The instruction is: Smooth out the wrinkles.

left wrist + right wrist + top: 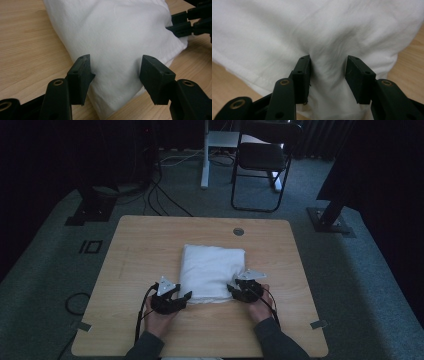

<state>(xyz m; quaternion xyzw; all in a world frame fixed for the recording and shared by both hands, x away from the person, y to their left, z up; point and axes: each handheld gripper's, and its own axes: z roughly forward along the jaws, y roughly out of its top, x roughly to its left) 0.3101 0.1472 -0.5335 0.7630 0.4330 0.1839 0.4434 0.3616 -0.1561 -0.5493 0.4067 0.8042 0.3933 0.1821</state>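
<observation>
A folded white cloth (212, 270) lies in the middle of the wooden table (145, 250). My left gripper (184, 296) sits at the cloth's near left corner. In the left gripper view its jaws (115, 66) stand apart on either side of that corner of the cloth (120, 37), not pinching it. My right gripper (235, 290) rests at the near right corner. In the right gripper view its jaws (328, 65) are apart and pushed down into the cloth (312, 30), with a low ridge of fabric between them. The right gripper (187, 22) also shows beyond the cloth in the left gripper view.
A round cable hole (238, 231) sits near the table's far edge. Bare wood lies left and right of the cloth. Behind the table on the carpet stand a folding chair (265, 155), a white desk leg (204, 160) and loose cables (165, 200).
</observation>
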